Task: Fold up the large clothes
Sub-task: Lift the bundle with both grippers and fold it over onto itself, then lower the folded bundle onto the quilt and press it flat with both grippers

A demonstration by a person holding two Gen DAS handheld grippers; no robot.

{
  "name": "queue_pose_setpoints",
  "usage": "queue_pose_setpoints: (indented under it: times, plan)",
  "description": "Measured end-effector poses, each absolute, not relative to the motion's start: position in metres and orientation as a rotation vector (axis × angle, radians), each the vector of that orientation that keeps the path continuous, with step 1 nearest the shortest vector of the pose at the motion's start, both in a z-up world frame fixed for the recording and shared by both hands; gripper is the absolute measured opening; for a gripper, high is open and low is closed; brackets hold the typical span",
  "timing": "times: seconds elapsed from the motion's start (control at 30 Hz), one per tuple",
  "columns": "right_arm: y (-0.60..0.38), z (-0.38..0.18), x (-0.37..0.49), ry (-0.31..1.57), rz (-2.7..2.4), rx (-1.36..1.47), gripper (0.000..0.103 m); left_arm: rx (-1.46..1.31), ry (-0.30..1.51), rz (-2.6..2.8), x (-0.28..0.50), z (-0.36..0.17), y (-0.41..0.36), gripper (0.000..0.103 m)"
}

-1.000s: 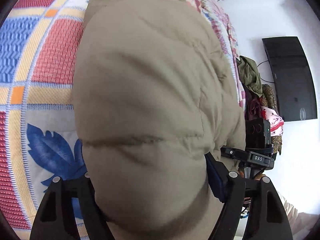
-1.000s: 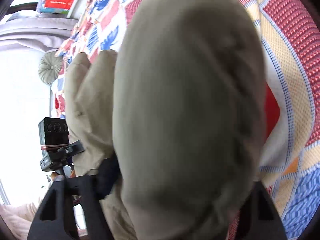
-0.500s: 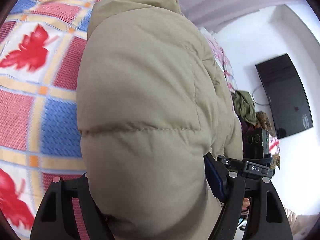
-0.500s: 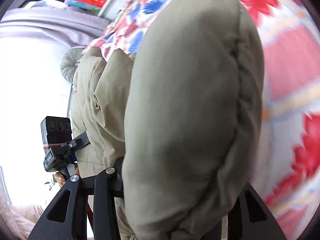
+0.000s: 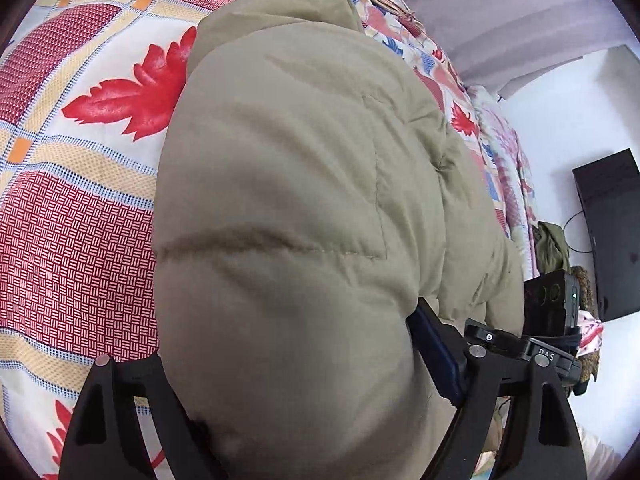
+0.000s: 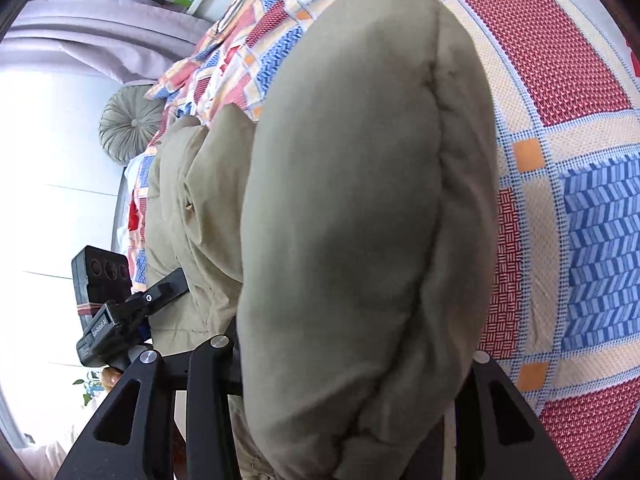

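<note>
Khaki puffer jacket [image 5: 288,208] fills most of both wrist views, bunched thick between the jaws of each gripper and lifted over a bed covered by a patchwork bedspread [image 5: 76,240] in red, blue and cream with leaf prints. Left gripper [image 5: 304,412]: jaws spread wide around a fat padded fold, both fingers pressed into the fabric, so it grips the jacket; its jaws have just been opening a little with the fold between them. Right gripper [image 6: 344,412]: jaws clamp another thick fold of the same jacket; they have just been opening slightly too, fabric between them. Rest of the jacket trails off toward the other gripper in each view. Right wrist view shows the left gripper's camera body just beside the jacket's edge, plus a round grey cushion [image 6: 130,126] near the bed's far end. Left wrist view shows a dark wall screen [image 5: 610,232] well apart from the bed, and a pile of clothes [image 5: 554,240] next to it.
</note>
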State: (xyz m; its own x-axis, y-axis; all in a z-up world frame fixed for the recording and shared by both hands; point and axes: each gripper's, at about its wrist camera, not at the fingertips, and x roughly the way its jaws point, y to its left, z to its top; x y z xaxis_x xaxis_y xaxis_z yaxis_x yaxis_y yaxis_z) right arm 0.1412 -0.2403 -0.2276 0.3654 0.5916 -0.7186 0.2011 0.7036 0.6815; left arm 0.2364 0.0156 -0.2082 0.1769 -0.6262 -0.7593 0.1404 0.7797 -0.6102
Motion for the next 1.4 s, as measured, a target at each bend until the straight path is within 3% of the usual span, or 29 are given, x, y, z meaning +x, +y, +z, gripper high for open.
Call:
queue_pose_setpoints:
  times: [0.13,0.3,0.57,0.73,0.8,0.87,0.93,1.4]
  plan:
    - [-0.247,-0.222,0.142,1.237,0.216,0.768,0.063,-0.405,1.276,-0.539,0.229,-0.206,-0.001,0.09]
    - [-0.249,-0.184,0.126,1.237,0.098,0.664,0.064,-0.339,1.256,-0.479,0.226,-0.197,0.022,0.09]
    - [-0.261,-0.114,0.08,1.059,-0.023,0.582,0.064,-0.27,1.225,-0.415,0.223,-0.183,0.032,0.09]
    - [-0.243,-0.099,0.102,1.037,0.071,0.568,0.064,-0.214,1.146,-0.367,0.206,-0.157,0.044,0.09]
    - [-0.223,-0.102,0.119,1.062,0.092,0.52,0.058,-0.186,1.115,-0.358,0.197,-0.144,0.051,0.09]
    - [-0.2,-0.105,0.117,1.098,0.107,0.463,0.035,-0.159,1.099,-0.345,0.187,-0.137,0.054,0.09]
    - [-0.185,-0.115,0.112,1.135,0.131,0.431,0.021,-0.136,1.104,-0.346,0.175,-0.137,0.06,0.09]
    - [-0.173,-0.194,0.081,1.309,0.08,0.352,0.021,-0.052,1.222,-0.336,0.148,-0.177,0.038,0.093]
